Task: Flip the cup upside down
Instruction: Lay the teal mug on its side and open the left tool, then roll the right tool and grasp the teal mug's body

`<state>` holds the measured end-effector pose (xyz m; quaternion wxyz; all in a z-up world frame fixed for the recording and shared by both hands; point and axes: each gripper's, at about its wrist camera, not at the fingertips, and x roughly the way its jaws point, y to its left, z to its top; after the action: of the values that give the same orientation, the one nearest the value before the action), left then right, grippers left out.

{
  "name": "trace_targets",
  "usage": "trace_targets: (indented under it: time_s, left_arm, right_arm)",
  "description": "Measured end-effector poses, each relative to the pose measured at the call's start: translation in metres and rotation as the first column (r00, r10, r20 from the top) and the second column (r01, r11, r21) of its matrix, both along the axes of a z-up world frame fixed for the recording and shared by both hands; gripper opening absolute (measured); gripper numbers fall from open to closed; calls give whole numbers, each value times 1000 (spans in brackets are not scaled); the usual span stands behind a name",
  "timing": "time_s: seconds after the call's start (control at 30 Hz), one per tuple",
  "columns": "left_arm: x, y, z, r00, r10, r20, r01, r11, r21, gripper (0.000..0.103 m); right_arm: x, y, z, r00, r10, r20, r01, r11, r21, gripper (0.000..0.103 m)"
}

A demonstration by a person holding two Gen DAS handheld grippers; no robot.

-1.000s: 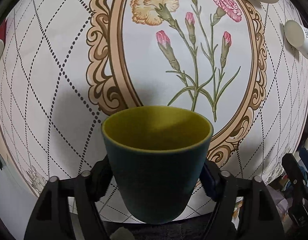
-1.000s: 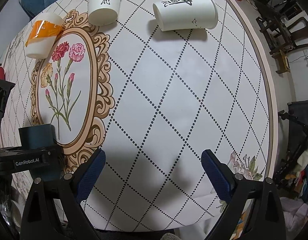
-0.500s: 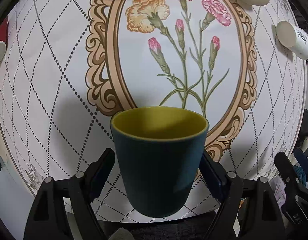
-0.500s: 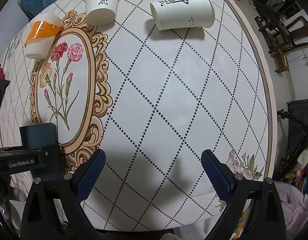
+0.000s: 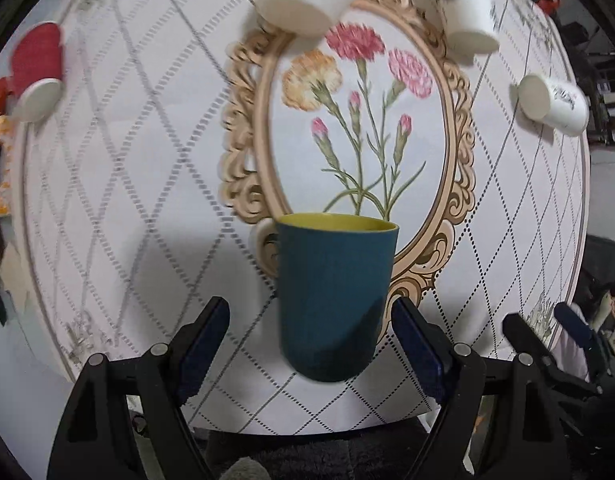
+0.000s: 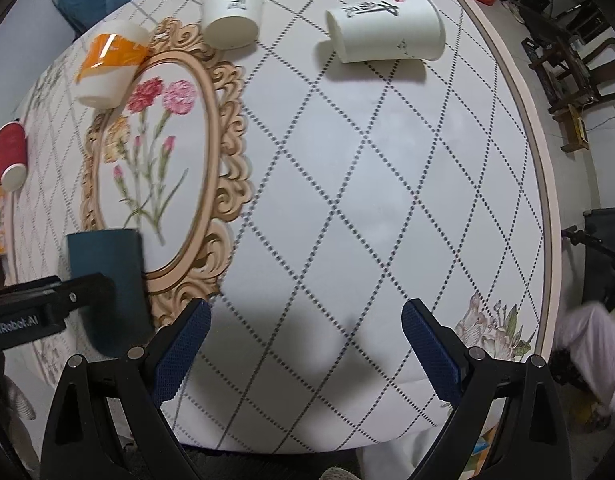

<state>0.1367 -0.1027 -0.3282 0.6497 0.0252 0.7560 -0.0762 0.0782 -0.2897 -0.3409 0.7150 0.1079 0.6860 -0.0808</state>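
**Blue cup upright between spread fingers**

The blue cup [image 5: 334, 296] with its yellow inside stands mouth up on the worktop [image 5: 147, 184], between the fingers of the left gripper [image 5: 309, 340]. The jaws stand wide; the right finger sits close to the cup wall, but whether it touches is hard to tell. From the right wrist view, the left gripper's body hides part of the cup. The right gripper [image 6: 305, 344] is wide open, holding nothing. Paper cups [image 6: 383, 28] at the far edge are blurred.
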Motion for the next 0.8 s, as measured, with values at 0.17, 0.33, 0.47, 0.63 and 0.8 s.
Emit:
trace_targets:
  time_s: [0.17, 0.33, 0.47, 0.63, 0.8]
  left_arm:
    - [-15, 40, 42, 993, 18, 119, -28, 997, 78, 83]
    - [-32, 85, 56, 985, 71, 156, -89, 990, 110, 83]
    - [-46, 112, 47, 979, 102, 176, -122, 987, 107, 83]
    - [-58, 136, 45, 975, 136, 175, -152, 985, 79, 83]
    - [-62, 149, 44, 969, 141, 203, -157, 986, 61, 83]
  right_arm:
    - [-12, 25, 17, 998, 51, 22, -52, 996, 71, 98]
    - [-20, 64, 34, 991, 123, 48, -128, 984, 120, 98]
    - [-24, 93, 46, 985, 159, 69, -168, 976, 137, 98]
    - [-28, 119, 53, 980, 183, 74, -190, 975, 118, 98]
    - [-31, 132, 52, 977, 199, 72, -205, 974, 93, 98]
